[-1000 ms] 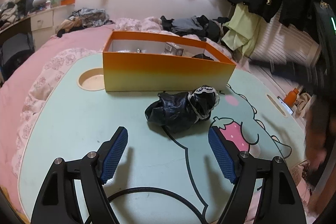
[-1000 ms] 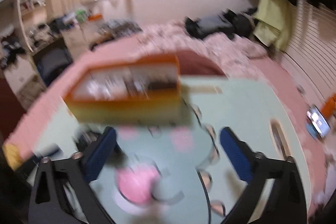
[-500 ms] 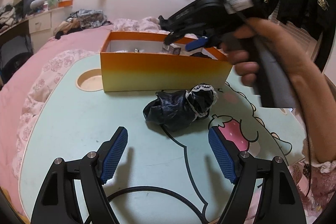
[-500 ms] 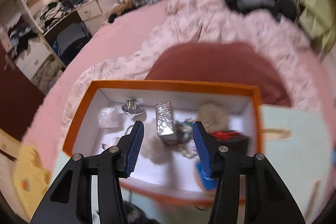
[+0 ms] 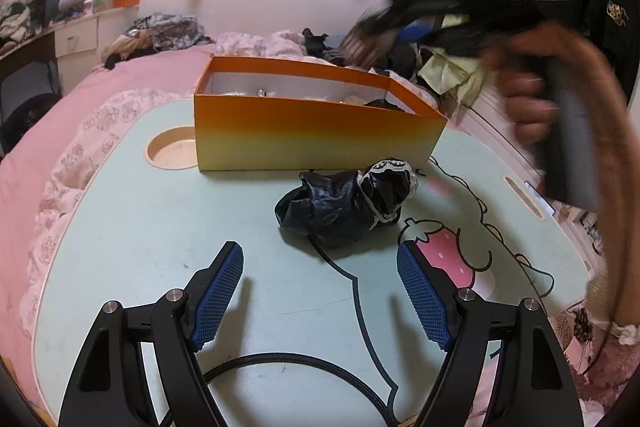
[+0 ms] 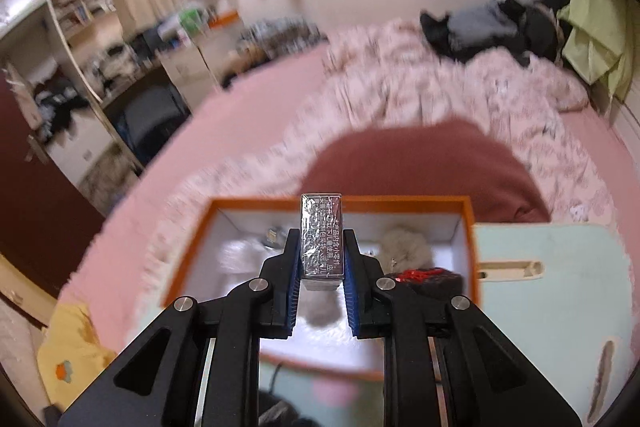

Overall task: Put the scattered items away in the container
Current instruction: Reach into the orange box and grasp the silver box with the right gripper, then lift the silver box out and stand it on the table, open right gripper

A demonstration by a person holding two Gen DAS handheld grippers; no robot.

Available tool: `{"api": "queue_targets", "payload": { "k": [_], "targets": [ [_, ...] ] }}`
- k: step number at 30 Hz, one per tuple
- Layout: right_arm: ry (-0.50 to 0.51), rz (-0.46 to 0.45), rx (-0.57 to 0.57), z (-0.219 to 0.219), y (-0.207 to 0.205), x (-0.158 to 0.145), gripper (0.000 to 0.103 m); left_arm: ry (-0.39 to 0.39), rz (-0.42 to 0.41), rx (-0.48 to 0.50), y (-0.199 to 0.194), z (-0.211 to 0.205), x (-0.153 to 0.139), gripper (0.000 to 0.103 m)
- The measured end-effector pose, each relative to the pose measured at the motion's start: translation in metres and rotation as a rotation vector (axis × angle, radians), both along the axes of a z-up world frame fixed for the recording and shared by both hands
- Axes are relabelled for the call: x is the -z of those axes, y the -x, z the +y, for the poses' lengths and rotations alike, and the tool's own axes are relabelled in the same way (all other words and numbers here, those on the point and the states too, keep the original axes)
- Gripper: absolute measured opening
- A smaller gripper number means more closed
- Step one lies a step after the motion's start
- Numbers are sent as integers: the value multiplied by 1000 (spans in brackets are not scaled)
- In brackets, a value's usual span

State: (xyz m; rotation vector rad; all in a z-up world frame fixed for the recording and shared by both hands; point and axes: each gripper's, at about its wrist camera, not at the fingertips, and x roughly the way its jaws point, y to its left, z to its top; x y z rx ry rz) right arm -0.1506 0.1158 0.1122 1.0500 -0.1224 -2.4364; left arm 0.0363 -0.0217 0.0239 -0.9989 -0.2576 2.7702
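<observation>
The orange box (image 5: 312, 131) stands at the far side of the mint table (image 5: 140, 227). A crumpled black bag with lace trim (image 5: 344, 203) lies in front of it. My left gripper (image 5: 320, 291) hovers open just short of that bag, with nothing between its blue pads. My right gripper (image 6: 322, 243) is over the orange box (image 6: 256, 203), its jaws closing, and both pads press on a small silver foil box (image 6: 322, 223). In the left wrist view the right gripper (image 5: 368, 35) is a blur above the box's far right corner, held by a hand (image 5: 528, 107).
Inside the box lie a grey fluffy item (image 6: 404, 243), a red and black item (image 6: 424, 277) and other small things. The table has a round cup recess (image 5: 172, 151) left of the box. A black cable (image 5: 280, 359) runs near me. Pink bedding (image 5: 48, 131) surrounds the table.
The right gripper came in over the orange box, shut its jaws on the silver foil box that lay inside, and raised it. The left gripper and the black bag have not moved.
</observation>
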Motion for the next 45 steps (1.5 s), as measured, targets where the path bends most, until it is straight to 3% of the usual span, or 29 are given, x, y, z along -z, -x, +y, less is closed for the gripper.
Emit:
{"api": "queue_targets", "payload": {
  "k": [4,7,14,22,26,28,29,30,33,39,42,45],
  "targets": [
    [57,49,-42,21,-39,-27,20,-6,-7,-1,2,-1,1,79],
    [83,25,-78,38,-66,-24,20,-9,-14,-1,3,-2,2,79],
    [53,-125,-58,64,-96,34,20,10,-19,4,3,3,2,79],
    [-139,-142,-2,51,-96,78,23,15,-22,1,2,1,2,79],
    [-86,-181,-6,58,-99,95,35,12,-21,0,3,1,2,79],
    [-72,-164,16,64,-104,96,50,11,-21,-3,4,1,3,79],
    [-73,-146,28,65,-109,96,67,12,-21,-5,4,1,3,79],
    [-71,-123,37,68,-113,94,76,13,-22,-7,4,1,3,79],
    [-58,-83,48,78,-125,91,78,14,-24,-10,4,0,3,79],
    [-7,-101,45,85,-140,100,78,-3,-2,-25,5,-10,-10,79],
    [3,-67,60,81,-150,102,78,-39,-9,-28,14,-19,-33,79],
    [9,-39,61,79,-152,97,78,-10,-4,-55,36,-24,-63,79]
  ]
}}
